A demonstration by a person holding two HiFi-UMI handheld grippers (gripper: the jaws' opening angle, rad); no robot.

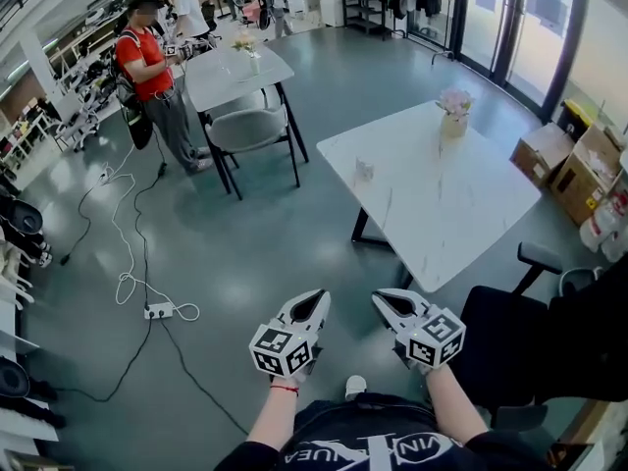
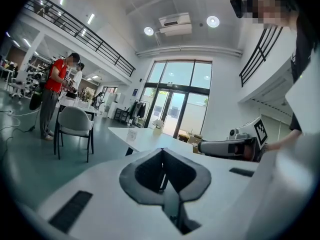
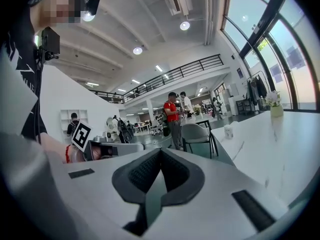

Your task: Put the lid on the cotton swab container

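Note:
A small clear container (image 1: 364,170) stands near the left edge of the white marble table (image 1: 461,214); it is too small to tell whether a lid is on it. It also shows as the container (image 2: 132,134) in the left gripper view and the container (image 3: 228,131) in the right gripper view. My left gripper (image 1: 316,298) and right gripper (image 1: 379,298) hang side by side over the floor, short of the table's near corner. Both are shut with nothing between the jaws. The left gripper (image 2: 163,150) points toward the table. The right gripper (image 3: 160,152) has the table to its right.
A flower pot (image 1: 454,112) sits at the table's far side. A black chair (image 1: 510,341) stands at the right, with cardboard boxes (image 1: 569,165) beyond it. A grey chair (image 1: 245,130), a second table (image 1: 235,75) and standing people (image 1: 152,67) are far left. A power strip (image 1: 159,310) and cables lie on the floor.

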